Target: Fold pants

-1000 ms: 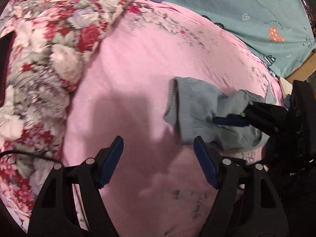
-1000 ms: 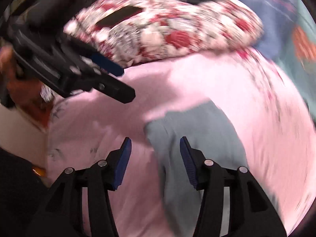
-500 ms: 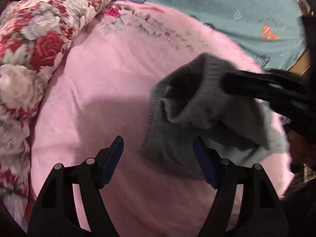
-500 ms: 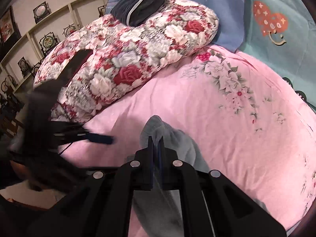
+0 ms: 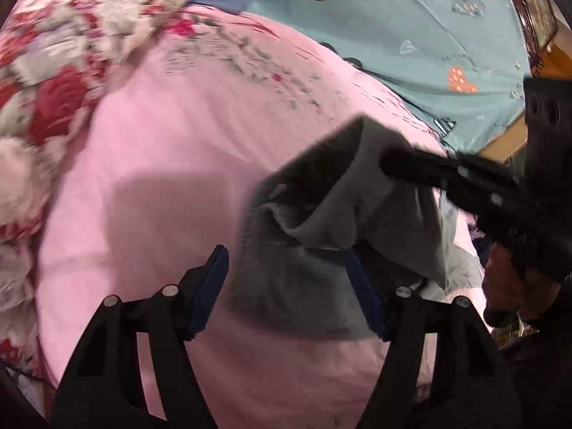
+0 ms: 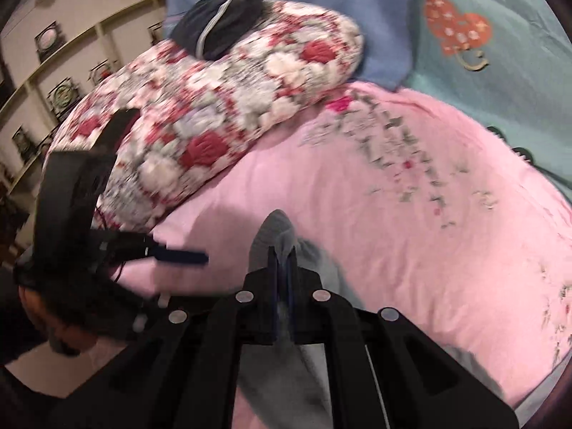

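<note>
The grey pants (image 5: 314, 250) lie bunched on the pink bedsheet (image 5: 171, 164). My right gripper (image 6: 281, 254) is shut on a fold of the pants (image 6: 277, 228) and lifts it off the bed; it shows as a dark blurred arm in the left wrist view (image 5: 447, 175). My left gripper (image 5: 286, 282) is open, its blue pads on either side of the lower part of the pants, close above the cloth. It shows at the left in the right wrist view (image 6: 178, 255).
A red and white floral quilt (image 6: 214, 114) is piled at the left of the bed, with a dark garment (image 6: 218, 32) on top. A teal sheet with hearts (image 5: 411, 32) covers the far right. Wall shelves (image 6: 53, 57) stand behind.
My right gripper closed on the pants and raised a fold of them. My left gripper moved closer over the pants and stayed open.
</note>
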The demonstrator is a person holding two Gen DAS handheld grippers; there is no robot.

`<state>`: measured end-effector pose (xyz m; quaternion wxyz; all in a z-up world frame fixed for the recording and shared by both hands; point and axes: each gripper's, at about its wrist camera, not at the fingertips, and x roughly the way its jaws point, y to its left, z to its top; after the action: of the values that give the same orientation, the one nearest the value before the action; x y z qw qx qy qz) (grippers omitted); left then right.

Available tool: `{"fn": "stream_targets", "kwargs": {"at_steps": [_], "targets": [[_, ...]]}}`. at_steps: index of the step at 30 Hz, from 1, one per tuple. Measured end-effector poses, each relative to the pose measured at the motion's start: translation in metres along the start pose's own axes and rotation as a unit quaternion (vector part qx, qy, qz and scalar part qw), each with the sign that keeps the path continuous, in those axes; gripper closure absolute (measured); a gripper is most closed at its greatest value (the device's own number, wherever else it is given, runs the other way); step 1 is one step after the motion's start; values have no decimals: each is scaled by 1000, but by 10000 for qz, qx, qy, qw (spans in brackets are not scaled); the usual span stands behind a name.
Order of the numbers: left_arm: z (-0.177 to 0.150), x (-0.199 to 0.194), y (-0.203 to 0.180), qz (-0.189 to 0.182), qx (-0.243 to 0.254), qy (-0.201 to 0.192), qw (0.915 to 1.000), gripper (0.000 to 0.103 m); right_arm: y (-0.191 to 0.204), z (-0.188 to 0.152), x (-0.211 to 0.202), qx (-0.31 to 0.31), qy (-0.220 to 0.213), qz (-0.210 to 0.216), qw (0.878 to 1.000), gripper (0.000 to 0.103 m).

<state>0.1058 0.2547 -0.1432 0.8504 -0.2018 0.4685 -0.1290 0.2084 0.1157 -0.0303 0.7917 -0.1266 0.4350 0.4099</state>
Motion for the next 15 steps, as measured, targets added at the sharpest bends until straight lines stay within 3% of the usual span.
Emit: {"fn": "stream_targets", "kwargs": {"at_steps": [5,9,15], "targets": [[21,46,14,351,-220,93,9991,31,6,0,-7,-38,-7,101,9999,99],[37,56,35,206,-498,153,9984,26,22,-14,7,-244,249,280,9990,99],[26,43,42,966,159,676,9929,30,40,-28,34,-319,533,839,9945,99]]}}
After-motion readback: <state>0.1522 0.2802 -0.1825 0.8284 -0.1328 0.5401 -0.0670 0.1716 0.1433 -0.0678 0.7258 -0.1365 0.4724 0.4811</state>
